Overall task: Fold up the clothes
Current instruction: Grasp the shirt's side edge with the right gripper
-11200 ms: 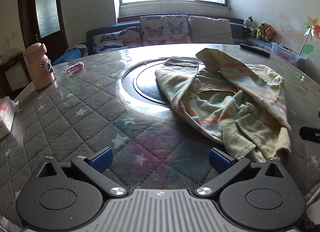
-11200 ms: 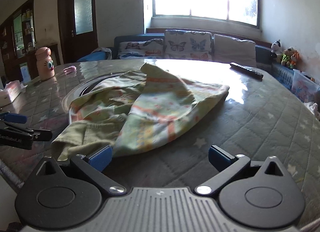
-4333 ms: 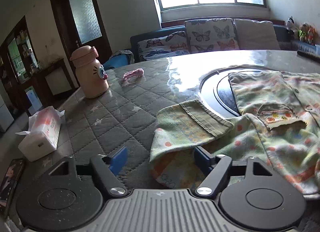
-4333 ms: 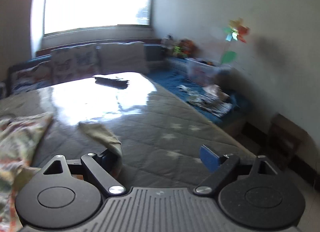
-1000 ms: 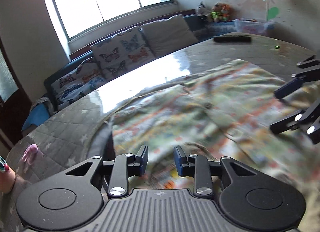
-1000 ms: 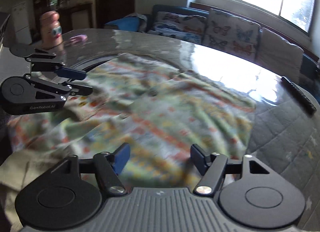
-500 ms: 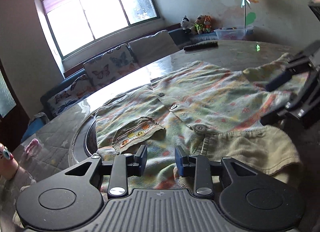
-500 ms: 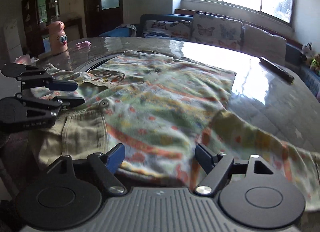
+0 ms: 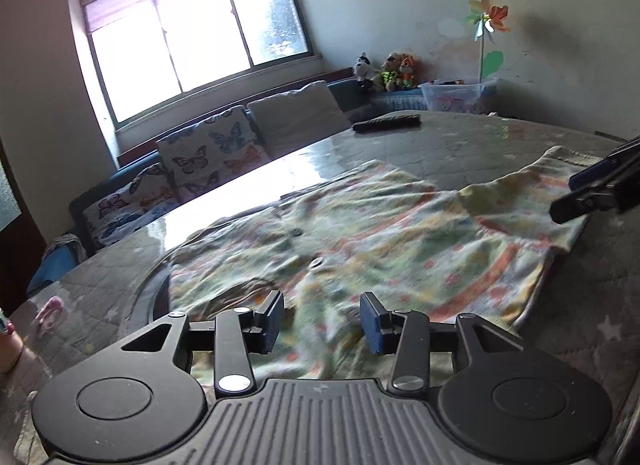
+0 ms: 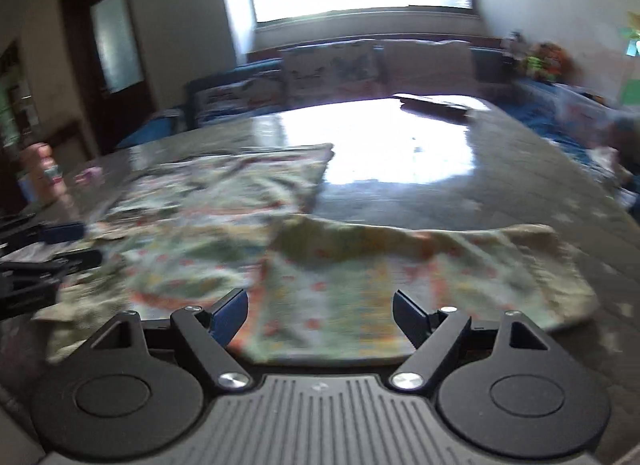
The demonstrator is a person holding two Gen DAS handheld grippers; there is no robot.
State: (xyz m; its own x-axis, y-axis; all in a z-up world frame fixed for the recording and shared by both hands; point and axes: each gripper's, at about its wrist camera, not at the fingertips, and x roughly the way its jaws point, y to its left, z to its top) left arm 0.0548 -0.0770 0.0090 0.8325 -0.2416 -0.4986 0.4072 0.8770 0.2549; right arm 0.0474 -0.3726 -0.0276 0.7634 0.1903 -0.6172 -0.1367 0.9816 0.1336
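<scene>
A pastel patterned child's shirt (image 9: 380, 233) with buttons lies spread flat on the quilted grey table (image 9: 520, 137), one sleeve (image 10: 460, 261) stretched out to the right. My left gripper (image 9: 322, 321) hovers at the shirt's near hem. Its jaws are opening, and cloth lies below the gap, untouched by the pads. My right gripper (image 10: 320, 315) stands open over the sleeve's near edge and holds nothing. Each gripper shows in the other's view: the right gripper (image 9: 592, 189) at the right edge, the left gripper (image 10: 48, 245) at the left edge. The right wrist view is motion-blurred.
A black remote (image 9: 386, 123) lies at the table's far side. A pink bottle (image 10: 44, 169) and a small pink item (image 9: 50, 311) sit at the left. The dark turntable rim (image 9: 158, 297) shows beside the shirt. A sofa with butterfly cushions (image 9: 208, 157) stands behind.
The left gripper's jaws have spread wider over the shirt's hem. The right gripper has swung to the right, over the sleeve, and its view has levelled out.
</scene>
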